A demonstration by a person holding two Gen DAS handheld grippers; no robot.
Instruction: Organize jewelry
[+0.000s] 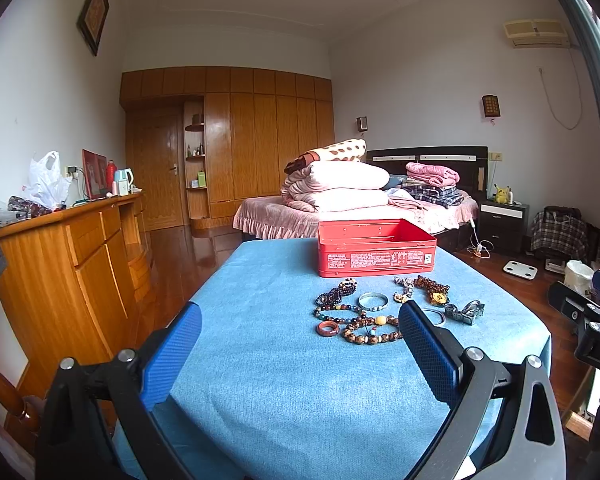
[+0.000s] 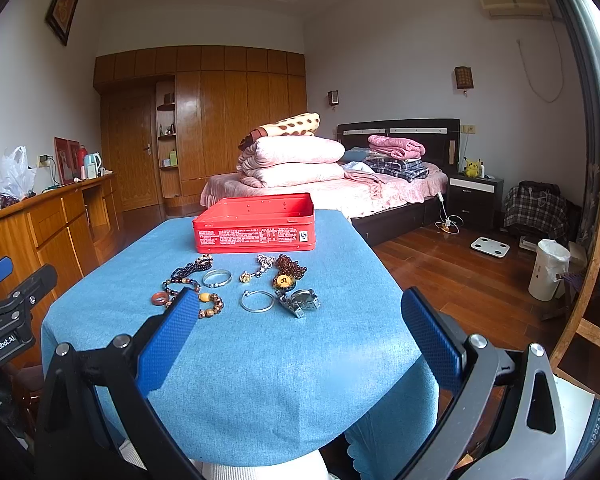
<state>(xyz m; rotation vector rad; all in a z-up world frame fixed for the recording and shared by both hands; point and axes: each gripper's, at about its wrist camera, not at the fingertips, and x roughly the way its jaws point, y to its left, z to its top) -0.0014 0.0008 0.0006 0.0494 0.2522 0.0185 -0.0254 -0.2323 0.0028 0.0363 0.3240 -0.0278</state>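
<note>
Both grippers hang spread and empty over the near edge of the blue-clothed table (image 1: 260, 380): the left gripper (image 1: 300, 324) and the right gripper (image 2: 298, 312). The open red tin (image 2: 256, 226) sits mid-frame; just below it the jewelry lies scattered: beaded bracelets (image 1: 364, 326), a silver bangle (image 2: 217, 278), a wire ring (image 2: 257, 301), a watch (image 2: 305, 301)

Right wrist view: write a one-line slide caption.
Open right gripper poised over a blue-clothed table, with bracelets, a watch and beads laid before an empty red tin.
</note>
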